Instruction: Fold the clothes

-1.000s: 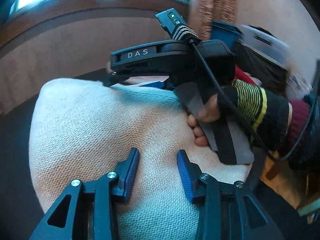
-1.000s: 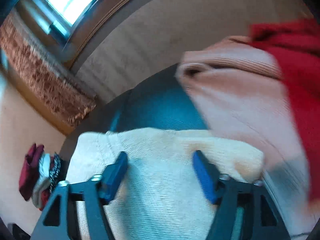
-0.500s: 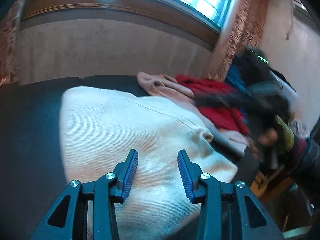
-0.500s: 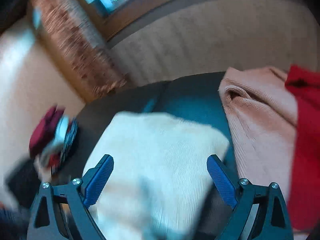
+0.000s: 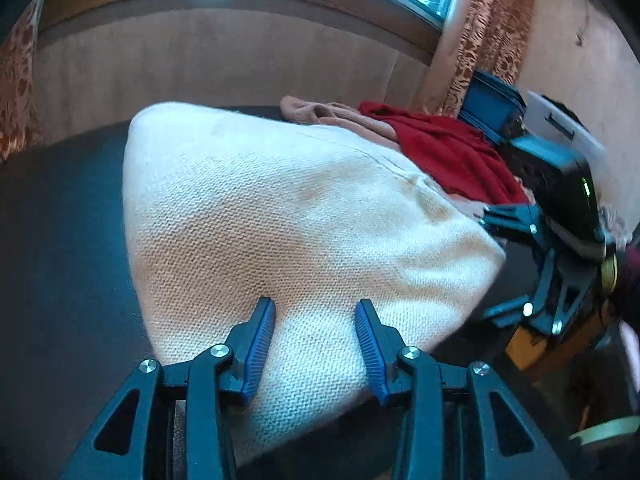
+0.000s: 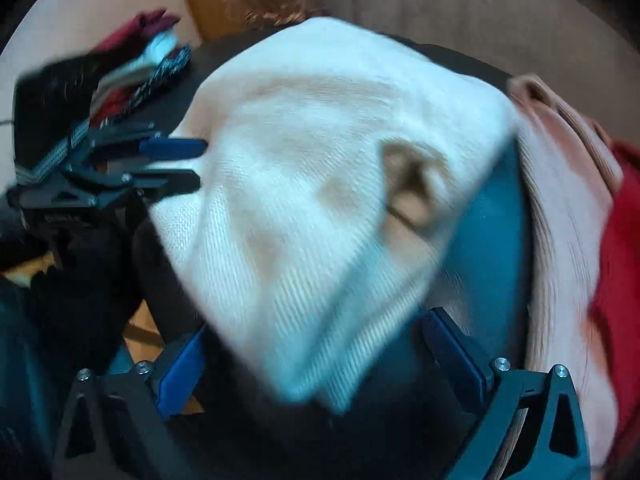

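Blur smears cream sweater point(image 6: 320, 184) beneath right gripper point(image 6: 316, 360)

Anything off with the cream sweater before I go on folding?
Yes: the cream knitted sweater lies bunched in a rounded heap, not flat. In the right wrist view a loose flap gapes open near its right edge. It also has faint brownish patches, either stains or lighting. No tears visible.

A cream sweater point(image 5: 288, 216) is lying on a dark surface point(image 5: 60, 240), a pink knit point(image 5: 340, 118) and red cloth point(image 5: 452, 152) beside it; blue pads point(image 5: 260, 352) are lining black fingers.
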`<state>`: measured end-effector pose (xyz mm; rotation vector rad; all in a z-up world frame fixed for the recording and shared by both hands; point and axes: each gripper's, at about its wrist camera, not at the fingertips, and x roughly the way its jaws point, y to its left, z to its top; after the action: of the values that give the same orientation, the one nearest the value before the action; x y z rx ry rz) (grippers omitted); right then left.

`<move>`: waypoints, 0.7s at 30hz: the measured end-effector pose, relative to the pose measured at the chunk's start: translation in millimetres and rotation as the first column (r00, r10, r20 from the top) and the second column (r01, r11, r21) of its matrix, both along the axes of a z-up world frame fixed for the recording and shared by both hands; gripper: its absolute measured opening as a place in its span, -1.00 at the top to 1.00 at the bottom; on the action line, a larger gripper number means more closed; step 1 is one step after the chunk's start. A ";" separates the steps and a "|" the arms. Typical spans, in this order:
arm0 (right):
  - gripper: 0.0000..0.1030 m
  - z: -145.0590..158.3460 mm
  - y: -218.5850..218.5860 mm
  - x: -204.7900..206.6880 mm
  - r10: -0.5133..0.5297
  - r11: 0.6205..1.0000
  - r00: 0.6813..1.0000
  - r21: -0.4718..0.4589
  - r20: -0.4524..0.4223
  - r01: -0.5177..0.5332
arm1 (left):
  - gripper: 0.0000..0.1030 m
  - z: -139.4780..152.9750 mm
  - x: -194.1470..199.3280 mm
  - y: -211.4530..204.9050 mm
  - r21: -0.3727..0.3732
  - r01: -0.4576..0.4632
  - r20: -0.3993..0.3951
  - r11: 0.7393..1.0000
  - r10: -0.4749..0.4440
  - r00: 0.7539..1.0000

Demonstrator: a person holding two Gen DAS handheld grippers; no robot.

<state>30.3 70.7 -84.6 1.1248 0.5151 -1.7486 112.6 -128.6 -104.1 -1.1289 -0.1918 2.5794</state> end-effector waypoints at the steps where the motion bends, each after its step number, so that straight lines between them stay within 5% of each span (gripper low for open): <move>1: -1.00 0.0 0.7 3.0 -0.006 1.000 1.000 0.009 -0.014 0.006 | 0.19 1.7 -0.1 0.1 0.000 0.000 0.002 1.000 0.000 1.000; 7: -1.00 31.0 -3.1 8.5 -0.023 0.995 1.000 0.099 0.011 0.021 | 0.19 5.0 7.1 2.7 -0.007 -0.005 -0.021 1.000 0.005 1.000; 13: -1.00 99.0 -34.5 2.7 -0.011 0.998 0.972 -0.062 -0.235 -0.003 | 0.18 11.4 5.7 5.3 0.012 -0.020 -0.020 1.000 0.020 1.000; 16: -1.00 87.3 -72.5 -25.7 -0.020 1.000 0.951 -0.027 -0.308 0.012 | 0.18 12.6 3.5 4.1 -0.008 -0.040 -0.010 0.999 0.040 0.999; 21: -1.00 18.7 -91.4 -50.4 -0.043 0.993 0.969 0.096 -0.243 0.068 | 0.18 11.6 15.2 -9.8 -0.007 -0.075 -0.001 0.997 0.075 0.997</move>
<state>-20.0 -20.7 -65.9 1.0116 0.7355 -1.9388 127.8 -138.5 -92.5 -1.1449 -0.2293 2.6481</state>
